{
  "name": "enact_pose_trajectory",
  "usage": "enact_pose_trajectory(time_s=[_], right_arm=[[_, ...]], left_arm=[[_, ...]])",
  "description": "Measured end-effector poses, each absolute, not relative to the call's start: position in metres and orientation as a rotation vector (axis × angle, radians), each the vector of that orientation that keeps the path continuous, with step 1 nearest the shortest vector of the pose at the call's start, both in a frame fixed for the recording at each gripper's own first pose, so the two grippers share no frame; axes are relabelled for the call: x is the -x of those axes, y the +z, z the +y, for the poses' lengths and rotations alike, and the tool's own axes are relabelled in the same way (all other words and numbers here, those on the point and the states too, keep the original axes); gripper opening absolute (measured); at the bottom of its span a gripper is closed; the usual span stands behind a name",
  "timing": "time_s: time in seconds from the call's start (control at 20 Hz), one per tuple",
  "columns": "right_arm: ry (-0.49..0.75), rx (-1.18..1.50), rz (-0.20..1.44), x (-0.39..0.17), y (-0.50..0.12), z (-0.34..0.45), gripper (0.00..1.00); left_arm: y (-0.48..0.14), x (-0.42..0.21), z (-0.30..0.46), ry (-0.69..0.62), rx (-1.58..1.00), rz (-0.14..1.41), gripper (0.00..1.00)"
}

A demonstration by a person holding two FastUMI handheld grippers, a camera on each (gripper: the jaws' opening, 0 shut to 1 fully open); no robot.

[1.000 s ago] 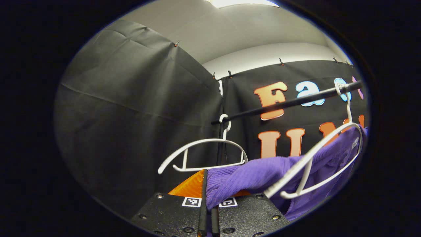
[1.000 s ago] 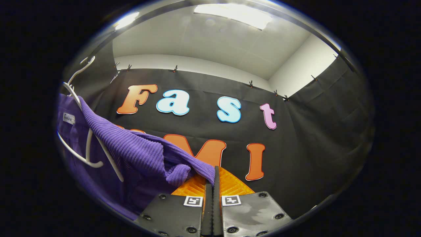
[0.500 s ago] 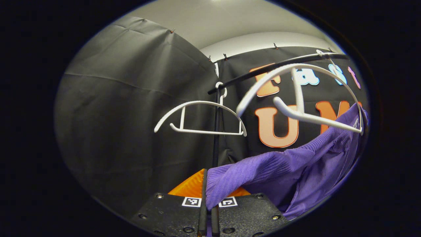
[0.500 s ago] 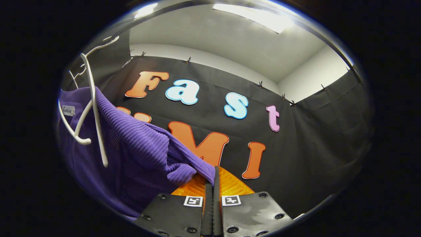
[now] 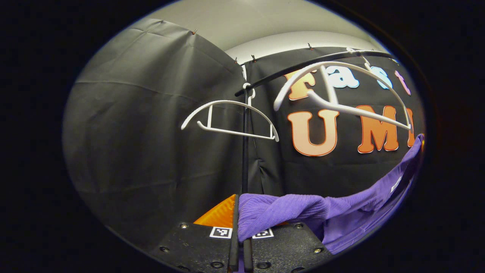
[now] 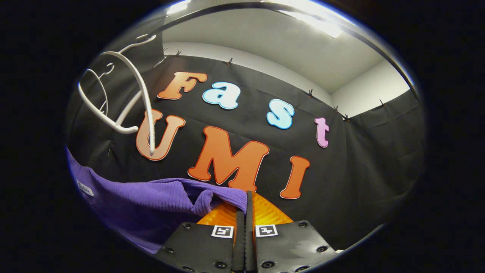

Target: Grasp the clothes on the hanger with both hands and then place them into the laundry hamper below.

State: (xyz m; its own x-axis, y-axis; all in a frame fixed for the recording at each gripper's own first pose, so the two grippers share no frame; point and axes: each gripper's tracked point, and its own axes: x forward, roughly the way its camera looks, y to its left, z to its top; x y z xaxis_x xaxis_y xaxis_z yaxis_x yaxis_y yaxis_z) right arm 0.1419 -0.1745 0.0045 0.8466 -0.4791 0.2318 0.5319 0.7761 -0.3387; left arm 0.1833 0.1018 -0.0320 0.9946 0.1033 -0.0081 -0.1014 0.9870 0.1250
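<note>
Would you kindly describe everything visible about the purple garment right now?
The purple garment is a soft ribbed knit, off the white hanger and hanging below it. It stretches in a sagging band between the two grippers: the left gripper pinches one bunched end, the right gripper the other. A small white label shows inside it. The rest drapes downward out of sight.

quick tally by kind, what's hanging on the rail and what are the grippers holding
white hangers on the rail: 2, one and another, both bare
purple garment: 1, off the hangers, held by the left gripper and the right gripper
total: 3
</note>
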Motion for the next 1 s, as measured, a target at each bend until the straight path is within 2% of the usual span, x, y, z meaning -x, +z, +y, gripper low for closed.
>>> enact_pose_trajectory(time_s=[0.4, 0.8, 1.0], right_arm=[[-0.378, 0.382, -0.165, -0.11, 0.027, -0.116, 0.08], [-0.113, 0.237, -0.034, -0.092, -0.026, -0.026, 0.08], [-0.044, 0.156, 0.069, -0.084, -0.072, -0.006, 0.08]], left_arm=[[-0.011, -0.155, 0.054, -0.007, -0.08, -0.018, 0.07], [-0.037, -0.129, -0.051, -0.26, -0.062, 0.062, 0.07], [-0.07, -0.118, -0.094, -0.388, -0.057, 0.139, 0.07]])
